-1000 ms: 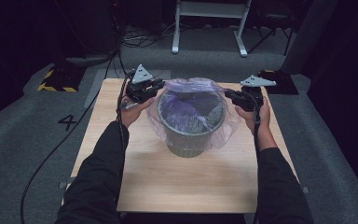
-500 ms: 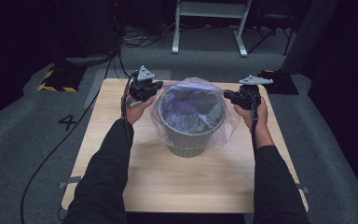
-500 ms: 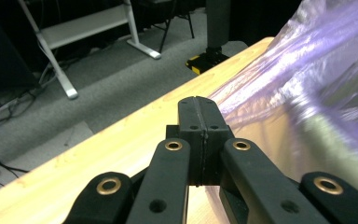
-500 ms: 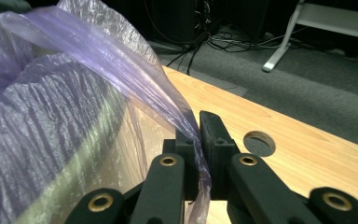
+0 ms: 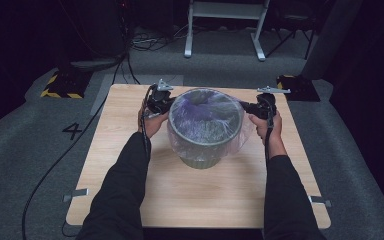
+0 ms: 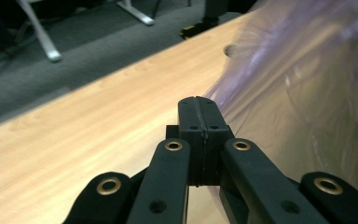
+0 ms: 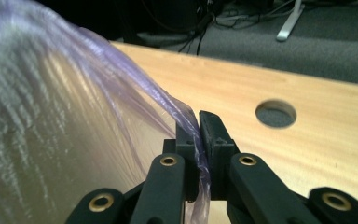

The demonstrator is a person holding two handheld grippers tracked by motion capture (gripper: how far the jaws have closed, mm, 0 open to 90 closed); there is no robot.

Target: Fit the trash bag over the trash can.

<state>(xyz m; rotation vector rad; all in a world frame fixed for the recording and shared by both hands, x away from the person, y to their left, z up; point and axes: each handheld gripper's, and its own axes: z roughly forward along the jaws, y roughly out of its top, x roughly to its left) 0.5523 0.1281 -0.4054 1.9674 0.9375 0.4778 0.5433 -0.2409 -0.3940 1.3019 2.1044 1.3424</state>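
Bin: a grey round bin (image 5: 203,150) stands upright near the middle of the wooden table (image 5: 130,190), a little toward its far edge.
Bag: a thin, clear purple-tinted plastic bag (image 5: 207,112) lines the bin; its mouth is stretched over the bin's rim and its film hangs down the bin's outer wall on both sides.
Left gripper: the left gripper (image 5: 166,102) sits just beside the bin's left rim, held in the person's left hand (image 5: 151,122). In the left gripper view its jaws are pressed together, with the bag's film (image 6: 303,93) meeting them from the bin side; whether film is pinched between the pads cannot be told there.
Right gripper: the right gripper (image 5: 247,106) sits just beside the bin's right rim, in the right hand (image 5: 269,125). In the right gripper view its jaws are clamped on a bunched fold of the bag (image 7: 186,116), which runs taut from the bin to the pads.
Table hole: a round hole (image 7: 275,113) in the tabletop lies beyond the right gripper, away from the bin.
Floor: grey carpet surrounds the table, with a painted number to the bin's left.
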